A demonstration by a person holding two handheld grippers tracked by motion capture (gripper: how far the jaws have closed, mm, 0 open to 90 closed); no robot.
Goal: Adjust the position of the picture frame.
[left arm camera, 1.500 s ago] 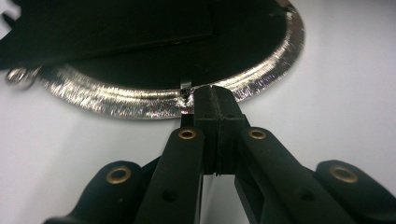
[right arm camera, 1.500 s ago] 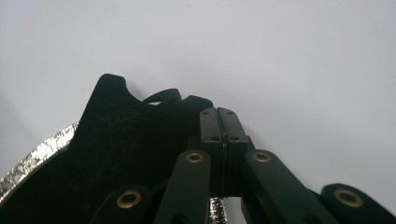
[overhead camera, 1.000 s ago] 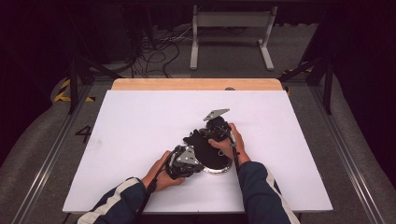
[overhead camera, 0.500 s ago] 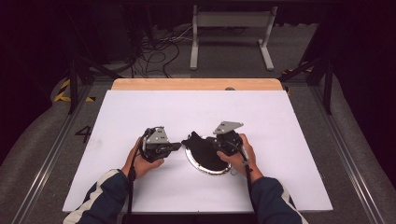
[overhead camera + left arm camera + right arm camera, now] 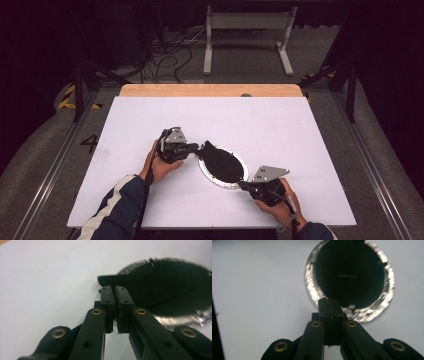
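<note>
A round pan [image 5: 222, 166] — black inside, with a bright metal rim — lies on the white table [image 5: 280, 125], a little to the near side of its middle. The left gripper [image 5: 196, 148] sits at the pan's far-left edge, where a black tab [image 5: 110, 279] sticks out from the rim; in the left gripper view its jaws stand a narrow slit apart, having just been opening, and nothing appears pinched between them, though the tips are dark against the tab and hard to read. The right gripper [image 5: 246, 185] lies at the pan's near-right edge, jaws clenched together on nothing, their tips just over the rim in the right gripper view.
</note>
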